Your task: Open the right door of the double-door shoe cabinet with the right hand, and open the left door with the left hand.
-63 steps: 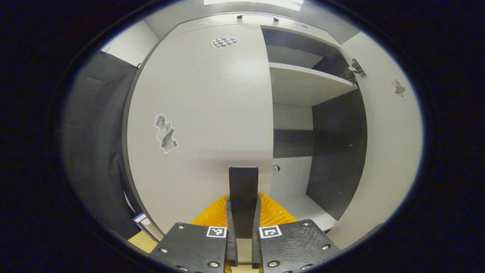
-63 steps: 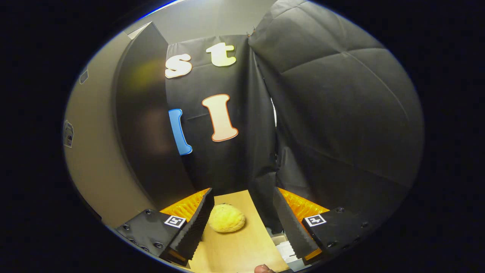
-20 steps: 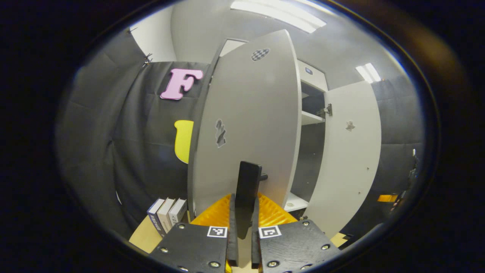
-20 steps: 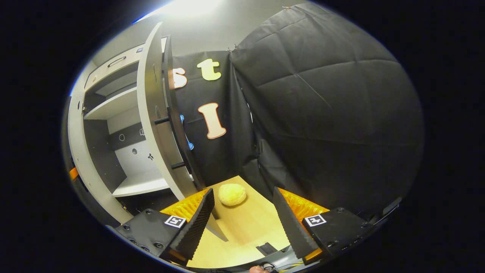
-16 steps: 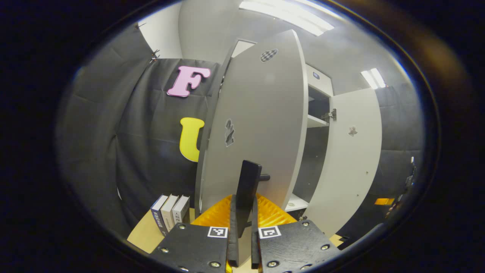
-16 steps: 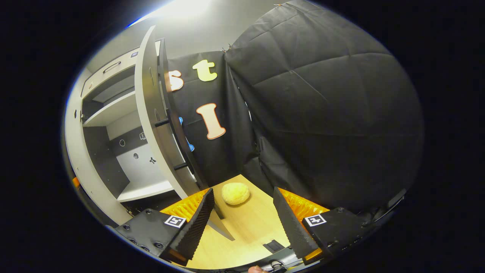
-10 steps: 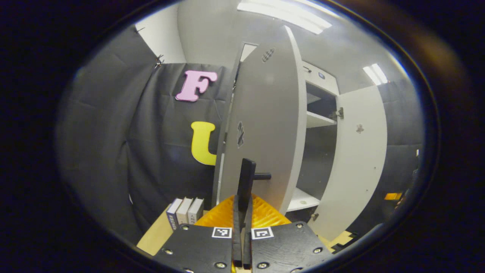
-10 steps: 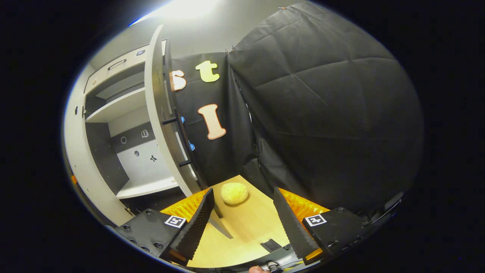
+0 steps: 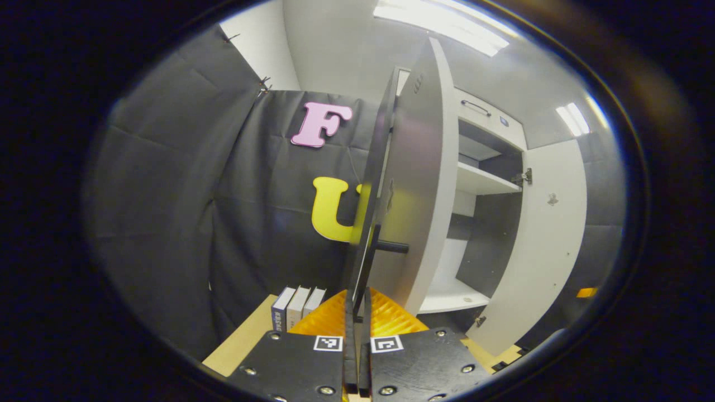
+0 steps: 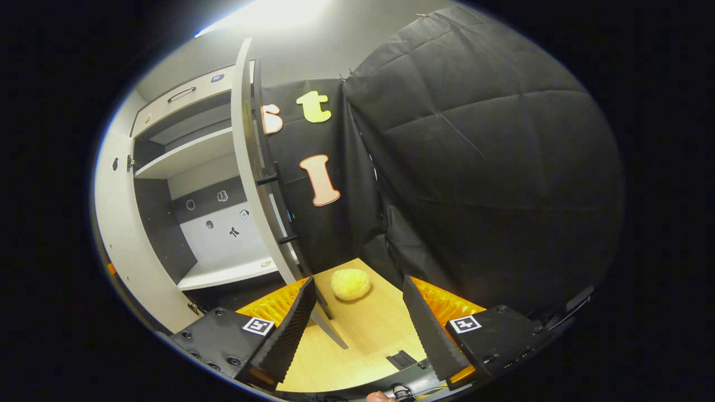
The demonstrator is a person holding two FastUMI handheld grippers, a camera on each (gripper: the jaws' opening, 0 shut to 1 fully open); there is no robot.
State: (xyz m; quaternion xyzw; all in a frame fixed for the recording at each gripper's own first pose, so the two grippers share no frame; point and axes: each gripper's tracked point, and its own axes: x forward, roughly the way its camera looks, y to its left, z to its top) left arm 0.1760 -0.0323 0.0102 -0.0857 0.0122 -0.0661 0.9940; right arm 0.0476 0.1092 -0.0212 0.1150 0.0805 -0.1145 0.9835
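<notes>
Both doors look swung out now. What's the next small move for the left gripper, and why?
Probably open the left gripper and let go of the handle: the left door already stands edge-on, the right door is wide open, and the shelves are exposed.

I held the left gripper clamped tight, fingers nearly meeting, while my right gripper gaped wide, gripping nothing.

1. Shoe cabinet: light grey doors, dark grey inner panels.
2. Handle: black.
3. Table: light wood.
4. Sponge, centre frame: yellow.
5. Books, lower left: grey-white spines.
</notes>
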